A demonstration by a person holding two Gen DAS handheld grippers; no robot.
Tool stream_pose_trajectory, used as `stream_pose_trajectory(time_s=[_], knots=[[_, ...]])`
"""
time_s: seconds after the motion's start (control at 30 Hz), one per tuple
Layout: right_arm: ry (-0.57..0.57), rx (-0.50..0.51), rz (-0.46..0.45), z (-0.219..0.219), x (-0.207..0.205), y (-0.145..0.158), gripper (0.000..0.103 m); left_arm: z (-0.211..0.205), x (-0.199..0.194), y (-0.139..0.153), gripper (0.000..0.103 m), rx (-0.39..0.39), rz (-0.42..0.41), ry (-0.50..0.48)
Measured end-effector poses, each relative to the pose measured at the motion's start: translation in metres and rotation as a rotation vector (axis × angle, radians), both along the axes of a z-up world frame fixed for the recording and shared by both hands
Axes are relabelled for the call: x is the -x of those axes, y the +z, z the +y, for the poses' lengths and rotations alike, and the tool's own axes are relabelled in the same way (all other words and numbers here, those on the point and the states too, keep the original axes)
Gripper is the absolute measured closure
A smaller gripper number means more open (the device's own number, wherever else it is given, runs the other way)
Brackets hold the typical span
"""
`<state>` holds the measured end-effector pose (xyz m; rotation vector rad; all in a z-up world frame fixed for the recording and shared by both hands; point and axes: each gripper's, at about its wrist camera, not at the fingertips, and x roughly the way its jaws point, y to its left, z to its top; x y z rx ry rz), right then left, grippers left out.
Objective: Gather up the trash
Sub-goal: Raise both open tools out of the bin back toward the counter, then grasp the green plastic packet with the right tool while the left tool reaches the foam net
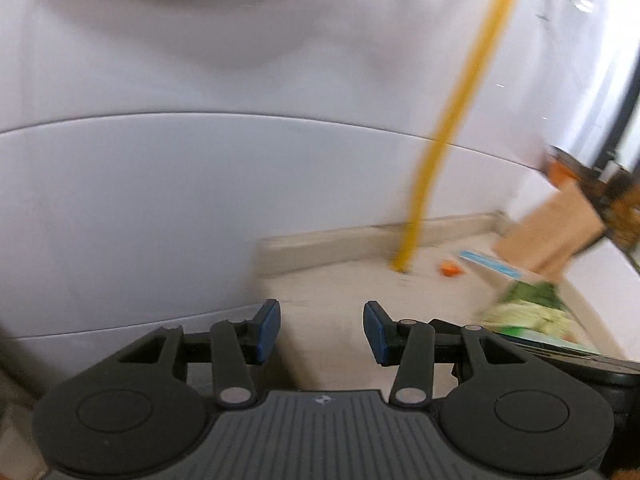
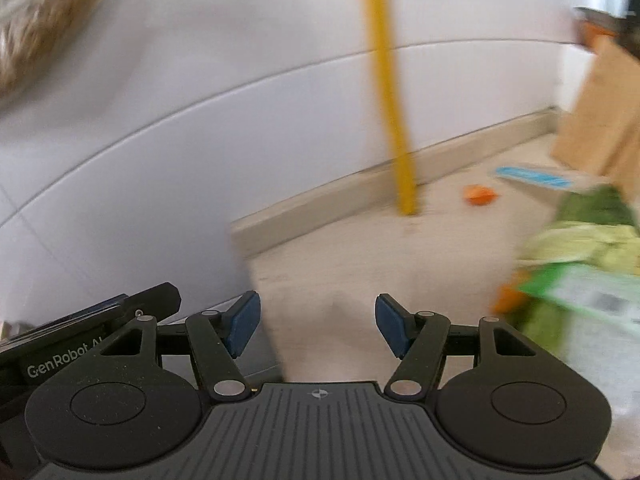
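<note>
Yellow pole [image 2: 394,120], orange scrap [image 2: 480,195], green wrapper [image 2: 588,236]

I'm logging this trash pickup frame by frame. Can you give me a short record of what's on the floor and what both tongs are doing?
left tongs: open, nothing between the pads
right tongs: open, empty
floor: beige, meets a white wall
yellow pole: stands upright on the floor by the baseboard
orange scrap: on the floor, right of the pole
green wrappers: piled at right
brown paper bag: behind the wrappers
image: motion-blurred
</note>
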<state>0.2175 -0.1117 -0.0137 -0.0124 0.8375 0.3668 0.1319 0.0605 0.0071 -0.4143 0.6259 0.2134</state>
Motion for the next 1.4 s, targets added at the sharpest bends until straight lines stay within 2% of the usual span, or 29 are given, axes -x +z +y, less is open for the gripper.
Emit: stream_pose_trajectory(time_s=[0.23,0.53,0.67,0.8,0.9,1.03,1.23,1.3,1.37,1.4], knots=[[-0.145,0.023,-0.046,-0.075,0.013,0.019,0.032,-0.069,-0.024,0.009,0.063,0.006,-0.016,-0.192],[-0.328,0.061,-0.058,-0.161,0.028,0.029,0.032,-0.143,-0.052,0.017,0.063,-0.023,-0.015,-0.366],[-0.363,0.067,-0.062,-0.184,0.027,0.026,0.032,-0.158,-0.061,0.015,0.062,-0.020,-0.007,-0.420],[-0.385,0.067,-0.055,-0.201,0.025,0.024,0.025,-0.162,-0.070,0.010,0.060,-0.018,0.005,-0.446],[-0.393,0.063,-0.049,-0.214,0.026,0.023,0.025,-0.167,-0.073,0.006,0.059,0.002,0.014,-0.481],[-0.395,0.050,-0.056,-0.228,0.030,0.025,0.024,-0.181,-0.077,-0.001,0.054,-0.011,0.021,-0.532],[-0.414,0.050,-0.080,-0.244,0.032,0.031,0.021,-0.198,-0.088,-0.018,0.053,-0.015,0.060,-0.571],[-0.416,0.051,-0.080,-0.248,0.030,0.031,0.021,-0.202,-0.091,-0.024,0.054,-0.019,0.061,-0.569],[-0.412,0.042,-0.073,-0.252,0.028,0.028,0.021,-0.206,-0.093,-0.028,0.062,-0.027,0.060,-0.578],[-0.411,0.039,-0.070,-0.253,0.026,0.027,0.021,-0.206,-0.095,-0.030,0.072,-0.031,0.066,-0.578]])
